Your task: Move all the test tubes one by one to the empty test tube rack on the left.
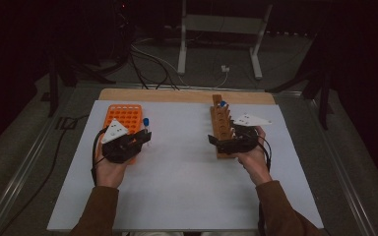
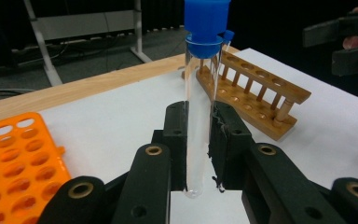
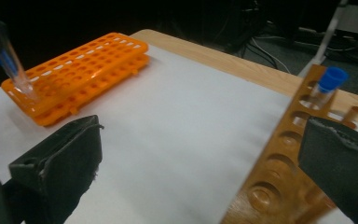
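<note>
My left gripper (image 2: pixel 198 140) is shut on a clear test tube (image 2: pixel 198 112) with a blue cap, held upright above the white mat. In the high view that gripper (image 1: pixel 145 137) sits just right of the orange tube rack (image 1: pixel 124 118), the tube's cap (image 1: pixel 146 121) showing above it. My right gripper (image 3: pixel 205 163) stands open, wide apart, at the near end of the wooden tube rack (image 3: pixel 284 158). Part of that rack lies between the jaws, close to the right one. A second blue-capped tube (image 3: pixel 328 84) stands in the rack's far end (image 1: pixel 223 104).
The white mat (image 1: pixel 182 172) covers a wooden tabletop (image 1: pixel 177 95). The orange rack (image 2: pixel 14 163) has several empty holes, and so does the wooden rack (image 2: pixel 256 88). Beyond the table are cables and a metal stand (image 1: pixel 216 24) on a dark floor.
</note>
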